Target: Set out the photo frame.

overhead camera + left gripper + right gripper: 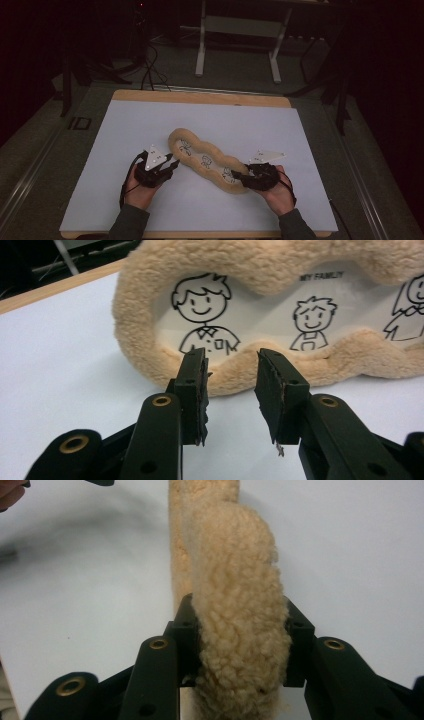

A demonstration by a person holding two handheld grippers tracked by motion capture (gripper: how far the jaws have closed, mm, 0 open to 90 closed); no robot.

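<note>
A long, wavy tan plush picture frame (205, 160) lies slantwise on the white table top, with cartoon figures drawn on its inner strip. My right gripper (235, 175) is shut on the frame's near right end. In the right gripper view the fleecy rim (240, 580) fills the gap of the right gripper (237, 610), both pads pressed against it. My left gripper (174, 162) stands open just beside the frame's left end. In the left gripper view the left gripper (232, 362) points at the plush rim (260, 270) below a smiling figure, with nothing between its fingers.
The white sheet (150, 125) covers a wooden table whose far edge (200, 96) shows. Beyond it, on the dark floor, stand a metal frame's legs (201, 55) and some cables (150, 70). Free white surface lies all round the frame.
</note>
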